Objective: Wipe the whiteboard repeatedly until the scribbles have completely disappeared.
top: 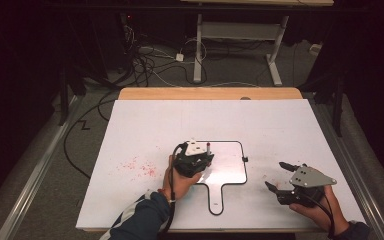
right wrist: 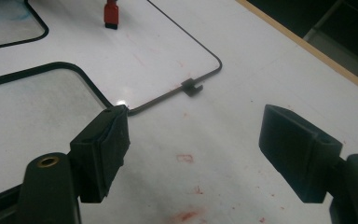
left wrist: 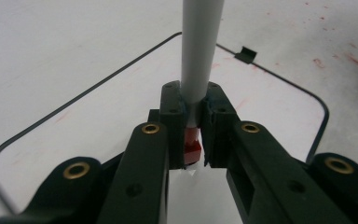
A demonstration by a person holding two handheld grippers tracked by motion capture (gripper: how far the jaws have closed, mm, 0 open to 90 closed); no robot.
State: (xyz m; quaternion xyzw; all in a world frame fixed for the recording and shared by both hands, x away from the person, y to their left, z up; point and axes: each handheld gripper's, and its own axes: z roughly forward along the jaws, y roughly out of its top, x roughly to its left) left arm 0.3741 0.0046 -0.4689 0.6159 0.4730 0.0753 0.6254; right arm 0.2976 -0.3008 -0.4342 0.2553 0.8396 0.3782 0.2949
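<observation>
Left of the left gripper, red smears mark the white table sheet. Left gripper: jaws clamped tight on a grey marker, red tip sitting low between the pads, barrel rising past the jaw ends. In the high view the marker stands nearly upright over the small whiteboard, near its upper left corner. Whether the tip touches the surface cannot be told.

Under and to the right of that gripper lies the whiteboard: black wire edge, a handle toward the person, a small black clip on its right edge. Its surface looks mostly blank, with faint reddish traces.

Right of the whiteboard, the right gripper hovers just off the board's edge, jaws wide apart, nothing between them; more red specks lie on the sheet below it.

Judgement: the step in hand is writing or drawing on the whiteboard. To do it well, keep the marker close to upright, press lightly so the tip does not slip up through the pads, and stay inside the wire edge. The free gripper could steady the board at its right edge if it slides.
</observation>
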